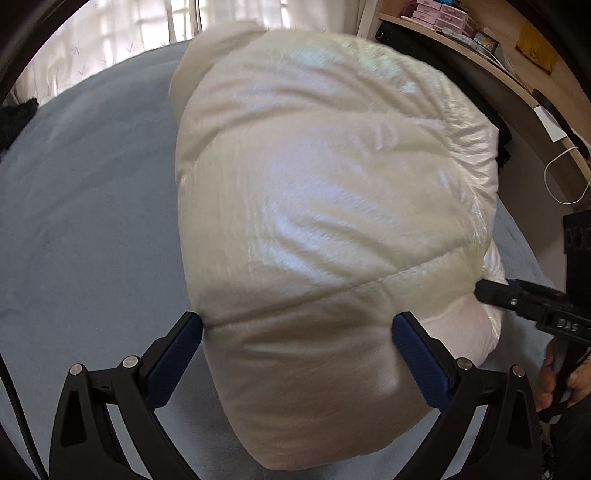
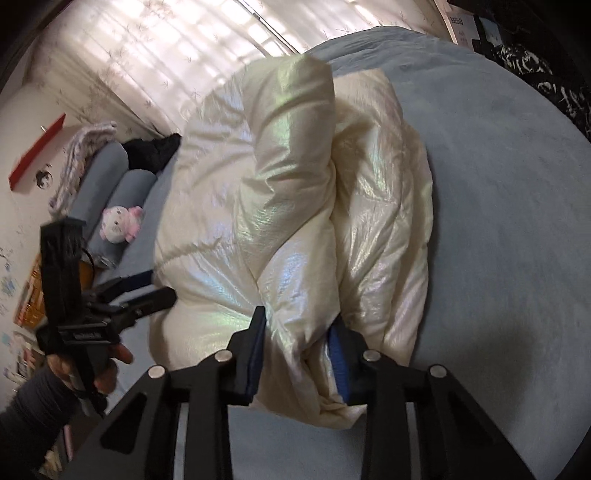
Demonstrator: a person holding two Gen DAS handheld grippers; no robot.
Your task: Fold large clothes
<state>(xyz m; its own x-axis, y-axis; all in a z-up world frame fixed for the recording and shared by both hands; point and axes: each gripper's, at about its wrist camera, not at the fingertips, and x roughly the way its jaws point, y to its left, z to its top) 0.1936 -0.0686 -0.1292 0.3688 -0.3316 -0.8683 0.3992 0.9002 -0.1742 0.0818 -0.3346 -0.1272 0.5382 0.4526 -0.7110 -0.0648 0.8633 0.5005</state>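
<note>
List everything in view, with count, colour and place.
puffer jacket: one, cream, bunched mid-bed
bed: one, blue-grey cover, under jacket
bolster pillows: two, blue-grey, far end by wall
plush toy: one, white-pink, against pillows
dark clothing: one heap, black, beside pillows
curtain: white, behind bed
shelf: wooden, beside bed, holding pink boxes
left gripper: black, blue pads, spread around the jacket's near end
right gripper: black, blue pads, pinching a jacket fold

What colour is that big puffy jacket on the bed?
Shiny cream-white with a pearly sheen, clearest in the right wrist view: puffy jacket.
</note>
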